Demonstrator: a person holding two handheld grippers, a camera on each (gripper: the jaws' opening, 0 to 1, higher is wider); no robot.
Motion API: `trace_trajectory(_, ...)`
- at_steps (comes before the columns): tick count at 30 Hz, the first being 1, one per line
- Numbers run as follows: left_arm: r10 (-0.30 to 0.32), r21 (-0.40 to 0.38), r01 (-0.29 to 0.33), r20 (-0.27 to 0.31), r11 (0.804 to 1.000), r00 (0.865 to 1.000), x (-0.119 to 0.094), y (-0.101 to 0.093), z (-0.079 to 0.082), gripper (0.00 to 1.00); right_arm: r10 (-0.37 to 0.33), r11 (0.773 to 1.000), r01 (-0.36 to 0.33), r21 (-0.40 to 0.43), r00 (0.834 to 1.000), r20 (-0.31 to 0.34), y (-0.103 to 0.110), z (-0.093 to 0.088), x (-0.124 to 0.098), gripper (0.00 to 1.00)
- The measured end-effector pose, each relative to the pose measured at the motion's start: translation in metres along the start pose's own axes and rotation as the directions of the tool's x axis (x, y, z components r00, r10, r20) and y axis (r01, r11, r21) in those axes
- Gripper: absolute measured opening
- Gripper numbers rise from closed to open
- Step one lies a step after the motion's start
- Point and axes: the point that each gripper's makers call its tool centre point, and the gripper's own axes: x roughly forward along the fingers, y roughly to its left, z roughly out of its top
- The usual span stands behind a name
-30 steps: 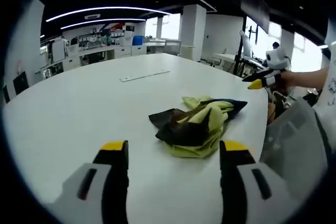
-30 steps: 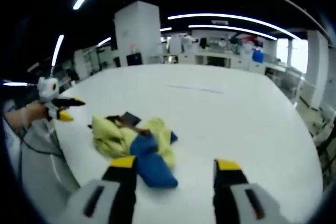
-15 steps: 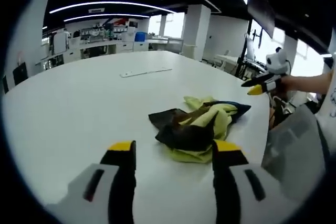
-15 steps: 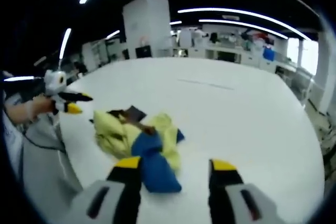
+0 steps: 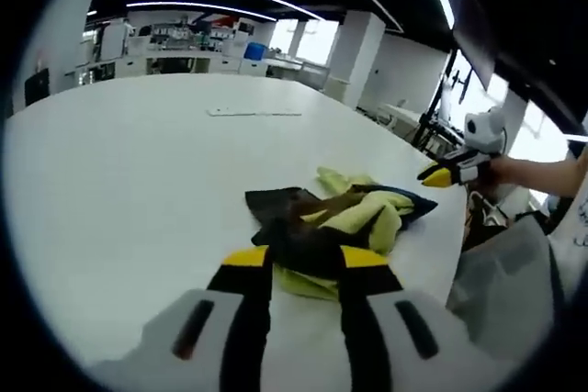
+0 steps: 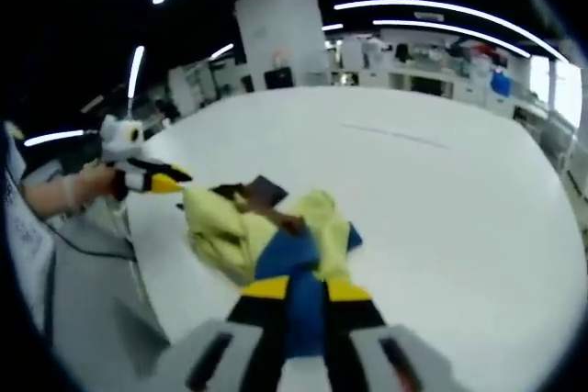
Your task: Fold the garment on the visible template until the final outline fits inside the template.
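Can't really tell what kind of garment (image 5: 331, 222) this is, it's a crumpled heap near the table (image 5: 119, 181) edge and the folds bury most of it. In my left gripper view my left gripper (image 5: 306, 259) covers the near side of the heap, so I can't tell if the jaws touch the cloth. Same in the right gripper view: my right gripper (image 6: 307, 290) sits over the blue part and hides the contact. The strip (image 5: 254, 112) far across the table is too small to make out. Background benches are just blur.
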Motion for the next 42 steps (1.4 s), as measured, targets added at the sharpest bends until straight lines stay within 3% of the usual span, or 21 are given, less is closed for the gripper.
trace_trajectory(3, 0.001, -0.012, -0.001, -0.007, 1.000, 1.000, 0.003, 0.000, -0.001, 0.20, 0.006, 0.999, -0.007, -0.036, 0.999, -0.049, -0.006, -0.006, 0.007, 0.08)
trace_trajectory(7, -0.008, -0.018, 0.007, -0.016, 1.000, 1.000, 0.006, -0.002, -0.003, 0.21, 0.070, 0.997, -0.068, 0.038, 0.996, -0.053, -0.004, -0.003, 0.015, 0.14)
trace_trajectory(10, -0.012, -0.018, 0.012, -0.028, 1.000, 1.000, 0.009, -0.003, -0.006, 0.21, 0.074, 0.997, -0.074, -0.001, 0.994, -0.085, -0.003, -0.009, 0.022, 0.12)
trace_trajectory(15, -0.013, -0.033, 0.011, -0.036, 0.999, 0.999, 0.013, -0.002, -0.009, 0.21, 0.084, 0.996, -0.087, -0.010, 0.987, -0.136, 0.004, -0.024, 0.031, 0.19)
trace_trajectory(21, -0.021, -0.033, 0.019, -0.048, 0.999, 0.999, 0.017, -0.005, -0.012, 0.21, 0.084, 0.996, -0.084, 0.006, 0.987, -0.140, 0.003, -0.028, 0.033, 0.28)
trace_trajectory(27, -0.024, -0.030, 0.023, -0.047, 0.999, 0.999, 0.017, -0.005, -0.011, 0.20, 0.116, 0.991, -0.108, 0.074, 0.986, -0.122, 0.007, -0.026, 0.028, 0.15)
trace_trajectory(42, -0.013, -0.009, 0.013, -0.039, 1.000, 0.999, 0.014, -0.003, -0.003, 0.18, 0.125, 0.991, -0.120, 0.064, 0.989, -0.074, 0.006, -0.011, 0.011, 0.00)
